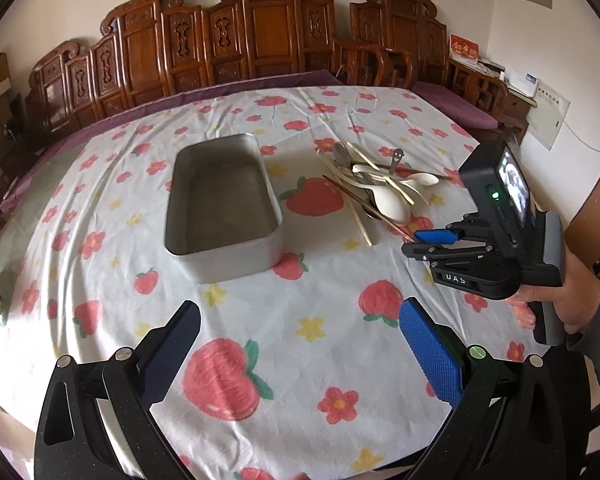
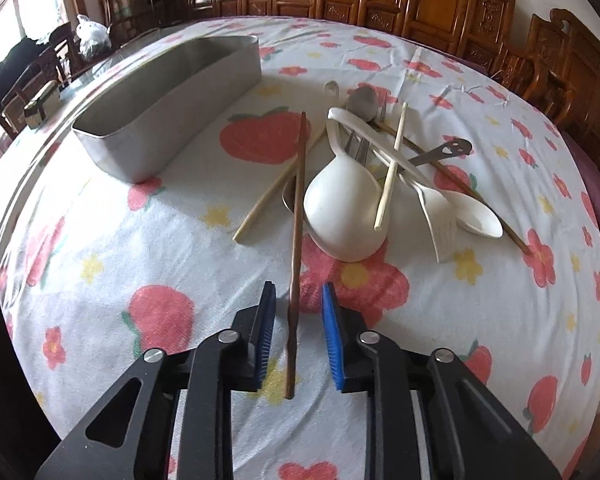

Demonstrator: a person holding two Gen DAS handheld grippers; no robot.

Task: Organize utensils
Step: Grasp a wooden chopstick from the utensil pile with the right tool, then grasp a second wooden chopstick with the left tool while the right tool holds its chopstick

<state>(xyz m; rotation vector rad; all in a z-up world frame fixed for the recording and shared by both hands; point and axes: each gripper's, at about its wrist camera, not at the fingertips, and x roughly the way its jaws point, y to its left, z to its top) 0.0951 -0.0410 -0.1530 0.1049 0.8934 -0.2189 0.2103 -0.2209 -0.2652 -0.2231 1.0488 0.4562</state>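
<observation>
Dark brown wooden chopstick (image 2: 297,216), stiff, light and slippery, lies between the right gripper (image 2: 299,300) jaws, narrowed but not touching; left gripper (image 1: 300,334) jaws gape apart.

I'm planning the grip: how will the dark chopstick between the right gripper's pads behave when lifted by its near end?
The dark chopstick looks like thin, stiff wood, so probably light and unbending. Held at one end by the right gripper, it may pivot and droop. Its far part touches the pale chopstick, which may shift.
</observation>
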